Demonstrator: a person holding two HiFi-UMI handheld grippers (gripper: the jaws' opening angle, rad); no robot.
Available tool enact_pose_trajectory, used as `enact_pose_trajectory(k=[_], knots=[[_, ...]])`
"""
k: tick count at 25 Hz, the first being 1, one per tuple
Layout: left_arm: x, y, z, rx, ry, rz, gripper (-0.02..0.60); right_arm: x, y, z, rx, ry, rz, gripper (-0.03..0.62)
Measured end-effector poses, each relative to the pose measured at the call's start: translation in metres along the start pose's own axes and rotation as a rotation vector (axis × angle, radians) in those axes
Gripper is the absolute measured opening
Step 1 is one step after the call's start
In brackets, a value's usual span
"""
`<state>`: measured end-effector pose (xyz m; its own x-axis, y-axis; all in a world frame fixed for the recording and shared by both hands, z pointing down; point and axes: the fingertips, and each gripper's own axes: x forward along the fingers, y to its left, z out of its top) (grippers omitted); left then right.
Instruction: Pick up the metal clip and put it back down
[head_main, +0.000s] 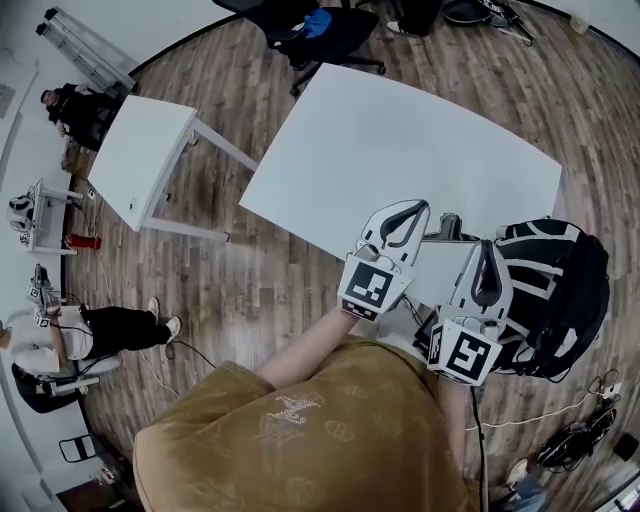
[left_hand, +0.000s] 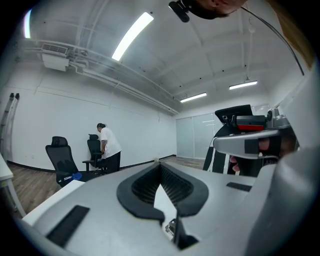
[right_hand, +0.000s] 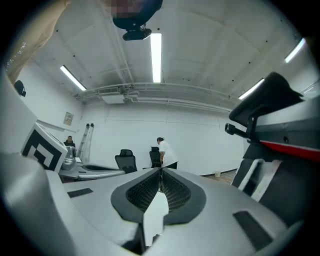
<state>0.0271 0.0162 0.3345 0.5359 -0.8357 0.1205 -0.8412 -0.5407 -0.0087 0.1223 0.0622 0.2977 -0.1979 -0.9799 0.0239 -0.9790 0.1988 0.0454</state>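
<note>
Evidently left gripper (left_hand: 161, 165) and right gripper (right_hand: 160, 171) fingers meet, empty.

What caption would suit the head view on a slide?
Left gripper and right gripper, both shut, held at the near edge of a white table.

Head view looks steeply down on left gripper (head_main: 418, 208), right gripper (head_main: 490, 244), white rectangular table (head_main: 400, 150). Gripper views face level, tight behind own jaws, sharing black office chairs (left_hand: 61, 159).

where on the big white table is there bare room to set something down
Nearly all of the big white table is bare, from its far edge by the office chair to its middle. Crowded only at the near edge: a small dark object between the left gripper and right gripper.
</note>
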Motion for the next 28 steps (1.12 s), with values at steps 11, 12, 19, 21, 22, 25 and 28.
enact_pose_trajectory(k=[11, 12, 19, 21, 22, 25, 28], knots=[[0.030, 0.019, -0.005, 0.005, 0.009, -0.002, 0.005, 0.037, -0.019, -0.018, 0.007, 0.045, -0.065, 0.008], [0.034, 0.023, -0.007, 0.001, 0.008, -0.010, 0.006, 0.042, -0.020, -0.020, -0.002, 0.048, -0.079, 0.008], [0.062, 0.034, -0.030, -0.034, 0.037, -0.095, 0.005, 0.066, -0.020, -0.047, -0.029, 0.122, -0.144, 0.008], [0.070, 0.037, -0.037, -0.043, 0.048, -0.112, 0.005, 0.074, -0.021, -0.056, -0.034, 0.143, -0.157, 0.008], [0.073, 0.038, -0.042, -0.045, 0.056, -0.119, 0.005, 0.077, -0.023, -0.061, -0.034, 0.158, -0.166, 0.008], [0.077, 0.039, -0.054, -0.055, 0.073, -0.138, 0.005, 0.078, -0.028, -0.077, -0.044, 0.206, -0.193, 0.008], [0.078, 0.040, -0.064, -0.064, 0.095, -0.151, 0.006, 0.077, -0.029, -0.088, -0.051, 0.238, -0.205, 0.008]])
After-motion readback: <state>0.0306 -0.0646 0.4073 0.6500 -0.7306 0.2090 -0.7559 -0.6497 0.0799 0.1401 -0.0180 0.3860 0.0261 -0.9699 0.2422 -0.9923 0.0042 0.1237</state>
